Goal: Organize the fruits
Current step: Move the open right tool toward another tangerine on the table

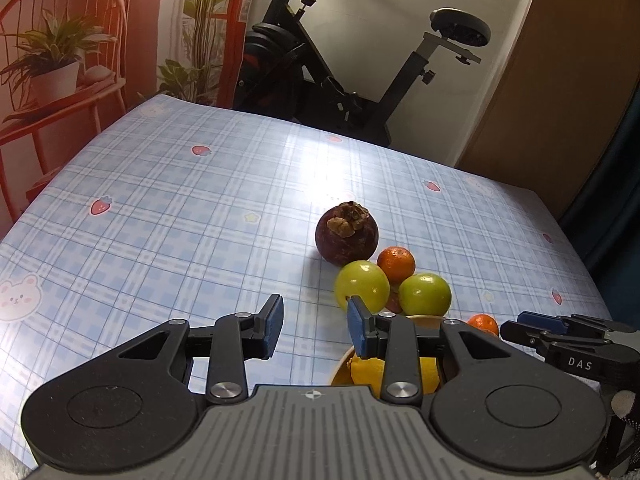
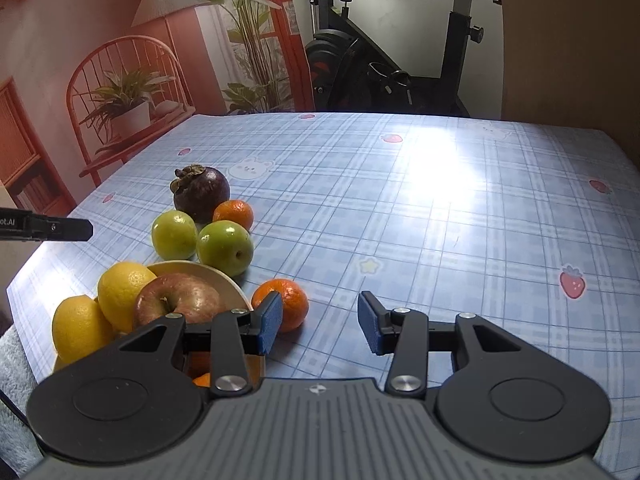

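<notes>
A dark mangosteen [image 1: 346,234] [image 2: 201,193], a small orange [image 1: 396,264] [image 2: 234,214] and two green apples [image 1: 362,286] [image 1: 425,294] [image 2: 175,234] [image 2: 225,248] sit in a cluster on the blue plaid table. A wooden bowl [image 2: 218,278] [image 1: 340,368] at the near edge holds two lemons [image 2: 124,294] [image 2: 80,330] and a red apple [image 2: 180,300]. Another orange [image 2: 290,304] [image 1: 484,323] lies just right of the bowl. My left gripper [image 1: 316,330] is open over bare cloth, left of the green apples. My right gripper [image 2: 320,320] is open and holds nothing, the orange beside its left fingertip.
The plaid tablecloth [image 2: 440,208] stretches out bare to the right and far side. An exercise bike [image 1: 340,64] stands behind the table's far edge, next to a printed red backdrop [image 1: 68,60]. A brown door [image 1: 560,80] stands at the right.
</notes>
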Tool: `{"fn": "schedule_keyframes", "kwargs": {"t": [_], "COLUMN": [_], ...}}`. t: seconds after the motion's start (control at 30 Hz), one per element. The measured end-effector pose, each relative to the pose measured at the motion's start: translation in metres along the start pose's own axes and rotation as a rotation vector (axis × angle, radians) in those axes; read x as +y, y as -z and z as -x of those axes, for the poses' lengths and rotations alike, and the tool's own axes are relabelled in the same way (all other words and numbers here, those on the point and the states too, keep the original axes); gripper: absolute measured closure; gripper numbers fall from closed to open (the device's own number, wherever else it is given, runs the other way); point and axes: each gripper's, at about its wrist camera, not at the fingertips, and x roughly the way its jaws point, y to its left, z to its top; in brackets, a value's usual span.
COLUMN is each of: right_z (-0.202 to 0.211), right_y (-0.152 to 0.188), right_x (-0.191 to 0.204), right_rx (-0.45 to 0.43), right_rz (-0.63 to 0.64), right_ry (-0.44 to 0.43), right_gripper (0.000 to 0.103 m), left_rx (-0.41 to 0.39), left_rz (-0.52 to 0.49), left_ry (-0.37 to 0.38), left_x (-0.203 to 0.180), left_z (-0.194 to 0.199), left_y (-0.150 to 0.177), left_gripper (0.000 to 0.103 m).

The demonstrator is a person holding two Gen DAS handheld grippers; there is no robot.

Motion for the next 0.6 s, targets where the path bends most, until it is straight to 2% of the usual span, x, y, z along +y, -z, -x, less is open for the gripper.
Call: {"fn": "schedule_keyframes", "kwargs": {"t": [0.4, 0.6], "right_z": [-0.010, -0.020], "right_y": [-0.010, -0.009], "right_x": [0.001, 0.004], "right_rx": [-0.005, 0.024], "right_rz": [-0.028, -0.028], "right_ry": [-0.062, -0.075], "right_gripper": [0.058, 0.058], "left_rx": [0.006, 0.015], "left_rz": [-0.029, -0.037], "left_ry": [0.002, 0.009], "left_x": [-0.003, -0.004], "left_z": [-0.002, -0.004], "left_y": [0.002, 0.003], "left_gripper": [0.066, 0.066]}}
